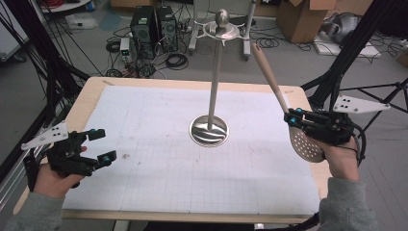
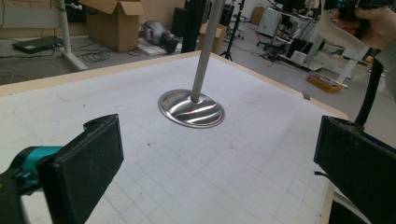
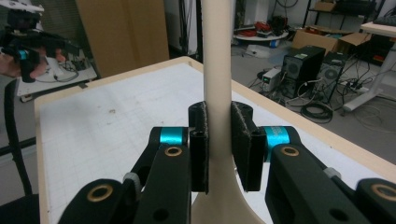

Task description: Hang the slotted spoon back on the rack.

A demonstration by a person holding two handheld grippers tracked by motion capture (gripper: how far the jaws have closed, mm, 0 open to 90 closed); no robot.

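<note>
Slotted spoon (image 1: 293, 120), pale and long-handled, sits at the right of the high view, handle tilted up toward the top of the steel rack (image 1: 211, 86) at frame centre on the white surface (image 1: 144, 183). Right gripper (image 1: 291, 116) clamps its neck; left gripper (image 1: 101, 145) hangs open, lower left. Hanging it well likely means a firm clamp and slow approach to the rack's arms.

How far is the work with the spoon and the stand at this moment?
Done: the right tongs are shut on the spoon handle, and it is off the table. In hand: spoon held beside the stand. Left: hanging it, probably; it does not touch the stand yet. The left tongs are open.
</note>
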